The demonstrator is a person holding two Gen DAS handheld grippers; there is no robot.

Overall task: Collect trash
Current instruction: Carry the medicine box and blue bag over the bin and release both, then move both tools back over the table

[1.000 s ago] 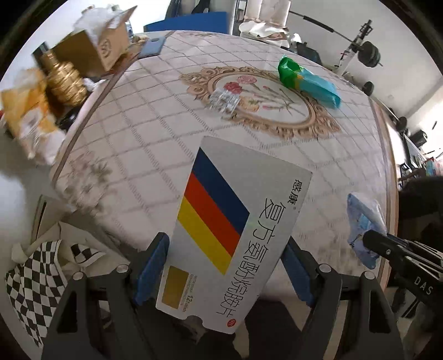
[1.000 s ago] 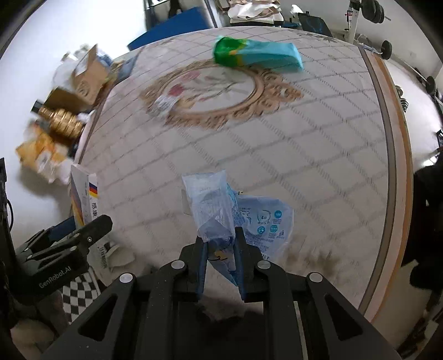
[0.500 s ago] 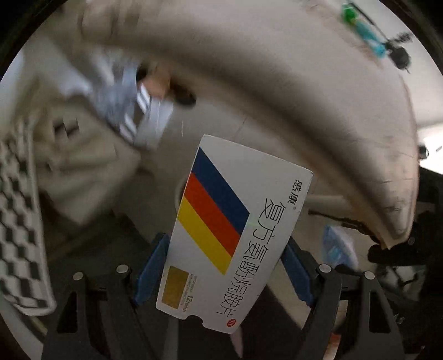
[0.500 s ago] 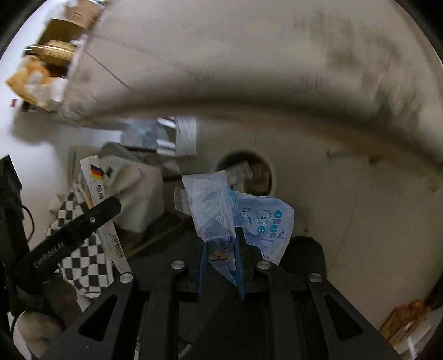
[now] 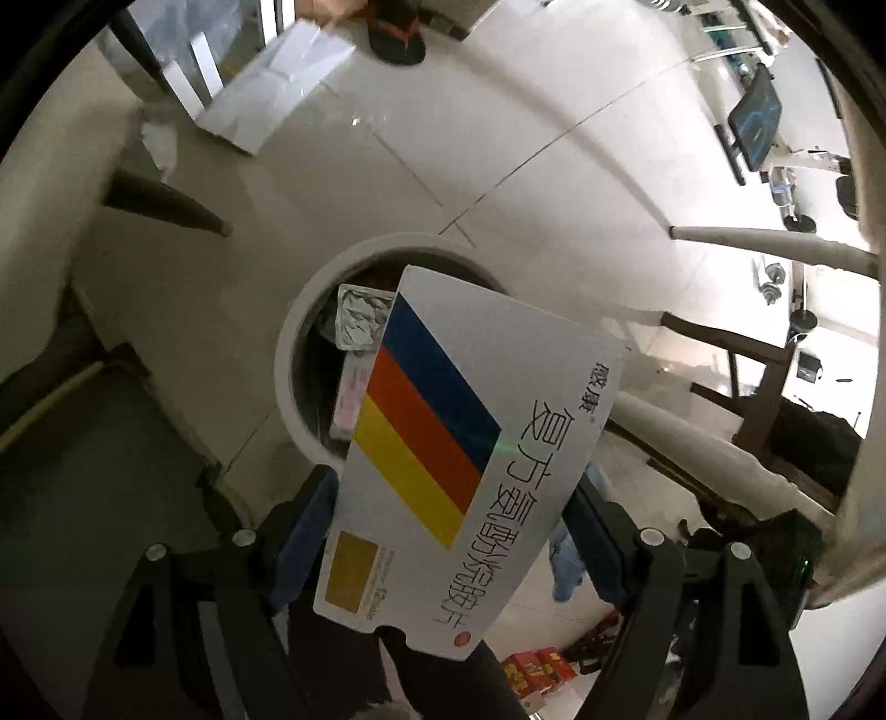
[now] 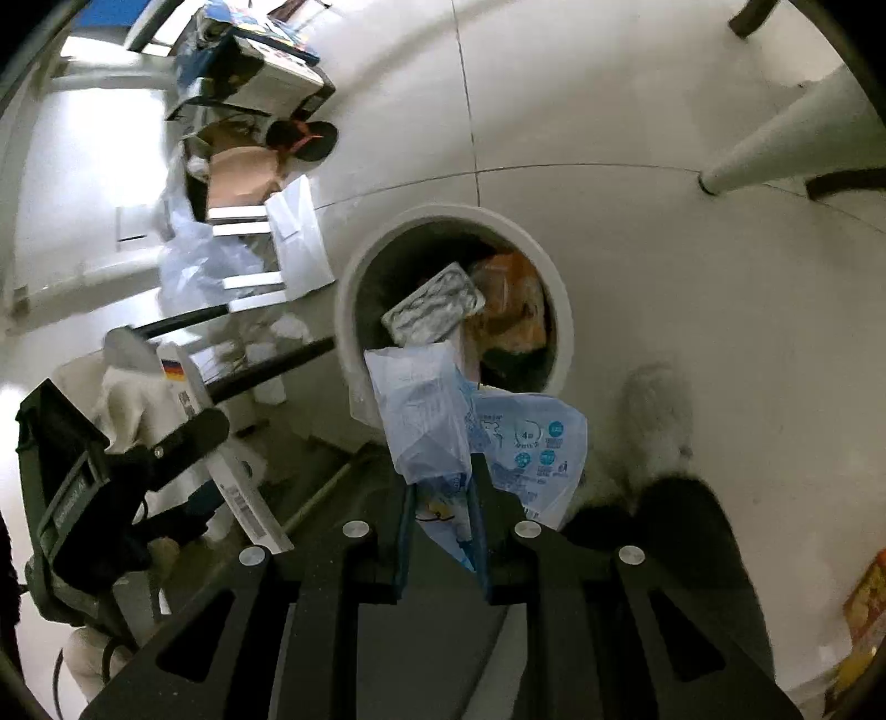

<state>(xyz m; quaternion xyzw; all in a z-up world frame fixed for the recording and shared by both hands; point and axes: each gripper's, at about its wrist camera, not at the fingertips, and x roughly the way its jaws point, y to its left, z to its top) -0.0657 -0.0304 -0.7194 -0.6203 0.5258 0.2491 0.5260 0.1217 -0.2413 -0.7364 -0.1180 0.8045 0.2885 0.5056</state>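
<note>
My left gripper [image 5: 448, 531] is shut on a white medicine box [image 5: 465, 459] with blue, red and yellow stripes, held above a round white trash bin [image 5: 288, 354] on the floor. My right gripper [image 6: 443, 515] is shut on a crumpled light blue plastic wrapper [image 6: 470, 432], held just in front of the same bin [image 6: 354, 299]. The bin holds a silver blister pack [image 6: 432, 304], an orange wrapper [image 6: 515, 299] and other trash. The left gripper with the box [image 6: 221, 459] shows at the left of the right wrist view.
White tiled floor around the bin. Table legs [image 5: 775, 243] and a chair leg [image 5: 160, 199] stand nearby. Boxes, papers and a plastic bag [image 6: 221, 238] lie to the bin's left. A sandal [image 5: 396, 39] lies farther off. Small red boxes [image 5: 531, 670] are near my feet.
Both grippers have swung down from the table top to the floor and now hang over the trash bin. Each still holds its item.
</note>
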